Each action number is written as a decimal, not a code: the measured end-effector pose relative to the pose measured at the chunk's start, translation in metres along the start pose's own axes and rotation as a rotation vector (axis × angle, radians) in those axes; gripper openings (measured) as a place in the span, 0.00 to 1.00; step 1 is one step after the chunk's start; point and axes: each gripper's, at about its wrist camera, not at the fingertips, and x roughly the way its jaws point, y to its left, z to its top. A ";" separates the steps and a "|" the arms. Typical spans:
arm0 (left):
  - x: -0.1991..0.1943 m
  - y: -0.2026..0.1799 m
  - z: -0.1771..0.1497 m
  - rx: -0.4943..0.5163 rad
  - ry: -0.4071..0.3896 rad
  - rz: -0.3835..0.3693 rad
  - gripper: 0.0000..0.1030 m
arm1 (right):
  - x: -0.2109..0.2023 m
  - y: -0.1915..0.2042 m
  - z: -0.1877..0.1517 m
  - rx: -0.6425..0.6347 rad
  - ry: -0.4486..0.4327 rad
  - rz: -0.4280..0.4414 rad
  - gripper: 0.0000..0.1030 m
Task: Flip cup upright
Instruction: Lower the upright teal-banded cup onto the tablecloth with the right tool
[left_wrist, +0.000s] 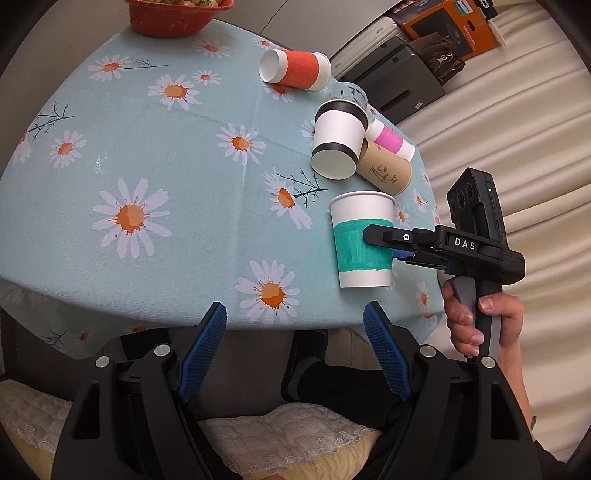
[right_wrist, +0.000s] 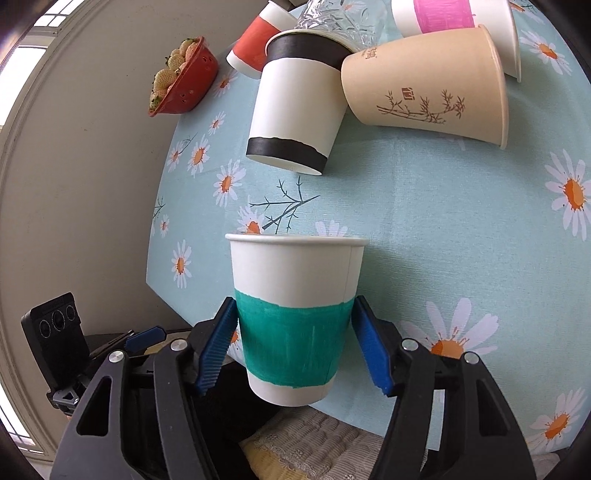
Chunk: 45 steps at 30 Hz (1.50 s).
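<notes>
A pale blue tablecloth (left_wrist: 166, 155) carries white daisies with orange centres and dark twig prints. The white paper cup (right_wrist: 295, 317) wears a teal band. Other cups: white with an orange-red band (left_wrist: 295, 70), white with black bands (left_wrist: 338, 146), pink-banded (left_wrist: 389, 140), and tan with a brown branch drawing (right_wrist: 424, 88). The bowl (left_wrist: 177, 16) is red; the gripper pads (left_wrist: 205, 350) are blue.

Home: daisy tablecloth (left_wrist: 166, 155), strawberry bowl (left_wrist: 177, 18)

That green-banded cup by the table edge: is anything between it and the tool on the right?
Nothing visible. The right tool already has a blue pad on each side of the green-banded cup, which stands upright near the table edge. The lying cups sit farther back, apart from it.
</notes>
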 end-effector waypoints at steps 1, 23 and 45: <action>-0.001 0.001 0.000 -0.001 -0.002 -0.004 0.73 | 0.000 -0.001 0.000 0.009 -0.001 0.002 0.61; -0.008 -0.004 -0.008 -0.040 -0.082 -0.092 0.73 | -0.051 0.055 -0.067 -0.225 -0.527 -0.029 0.61; -0.002 0.006 -0.016 -0.080 -0.128 -0.123 0.73 | -0.020 0.076 -0.137 -0.358 -1.220 -0.512 0.61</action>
